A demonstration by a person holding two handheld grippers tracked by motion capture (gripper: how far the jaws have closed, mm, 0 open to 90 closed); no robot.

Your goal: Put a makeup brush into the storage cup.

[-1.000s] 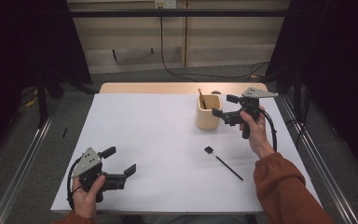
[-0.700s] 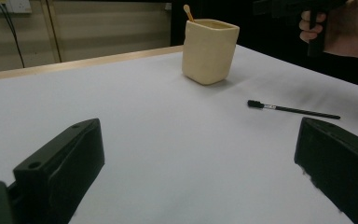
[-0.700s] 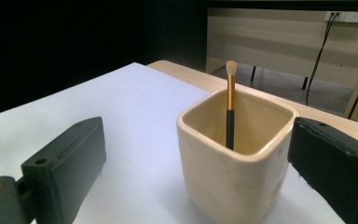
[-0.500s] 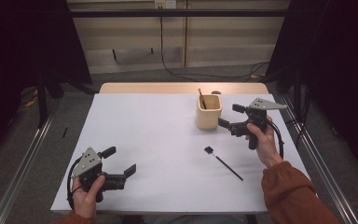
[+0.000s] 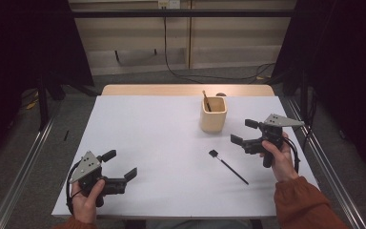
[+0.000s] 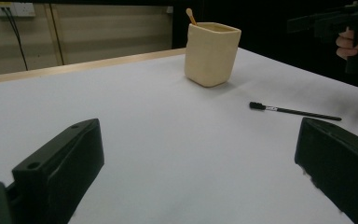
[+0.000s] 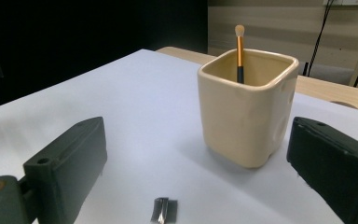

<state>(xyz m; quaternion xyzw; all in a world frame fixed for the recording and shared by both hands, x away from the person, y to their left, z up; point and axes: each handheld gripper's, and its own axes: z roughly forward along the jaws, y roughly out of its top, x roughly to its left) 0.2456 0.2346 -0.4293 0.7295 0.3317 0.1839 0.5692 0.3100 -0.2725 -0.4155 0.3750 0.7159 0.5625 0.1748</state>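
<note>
A cream square cup stands on the white table, with an orange-handled brush standing inside it. A thin black brush lies flat on the table in front of the cup; its head shows at the bottom of the right gripper view. My right gripper is open and empty, held above the table just right of the cup and behind the black brush. My left gripper is open and empty near the front left edge.
A bare wooden strip runs along the table's far edge. Metal rails flank the table on the floor, and cables trail behind it. Dark curtains stand to both sides.
My right gripper has drawn back from beside the cup toward the front right and lower, over the table near the black brush. The left gripper has stayed still.
</note>
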